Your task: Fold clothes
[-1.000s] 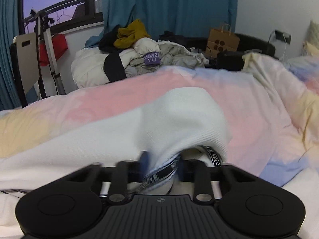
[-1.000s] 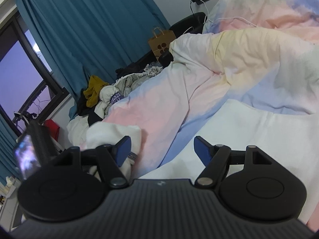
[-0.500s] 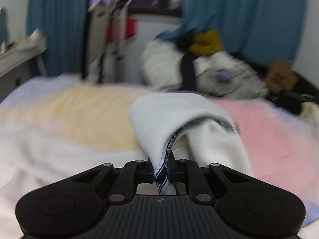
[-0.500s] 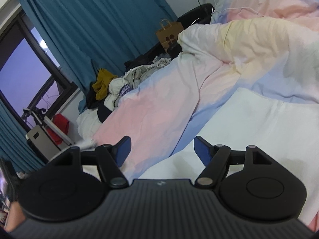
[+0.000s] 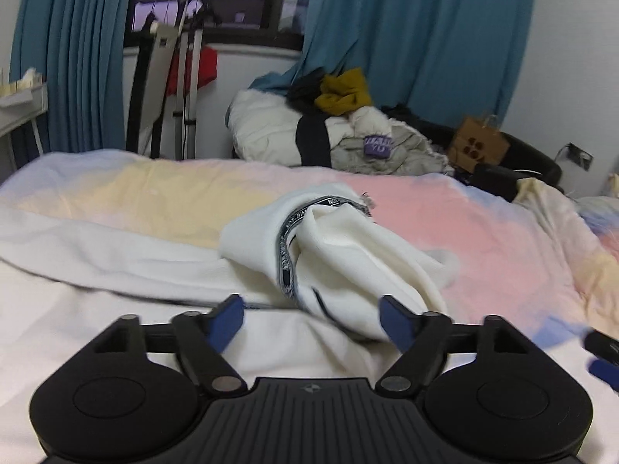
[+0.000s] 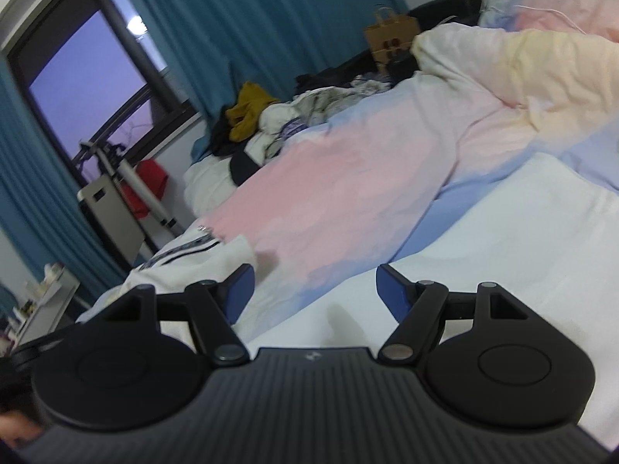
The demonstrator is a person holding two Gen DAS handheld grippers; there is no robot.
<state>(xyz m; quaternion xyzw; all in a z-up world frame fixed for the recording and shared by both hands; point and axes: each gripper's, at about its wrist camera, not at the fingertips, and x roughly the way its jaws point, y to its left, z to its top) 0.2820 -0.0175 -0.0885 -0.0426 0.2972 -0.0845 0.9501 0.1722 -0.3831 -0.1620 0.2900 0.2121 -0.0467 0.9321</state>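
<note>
White garment (image 5: 332, 255) lies bunched on the bed (image 5: 483, 232), just ahead of my left hand-held gripper (image 5: 311, 319), whose jaws have just opened off it; my right hand-held gripper (image 6: 311, 290) stands apart, empty.

the lettering on the white garment's (image 5: 340, 255) black tape trim is too blurred to read, and its near end is hidden behind the left gripper (image 5: 311, 319). a dark, blue-tipped object (image 5: 603, 355) is cut off at the left view's right edge. the purple patch (image 5: 376, 145) text in the clothes pile (image 5: 348, 131) is illegible.
</note>
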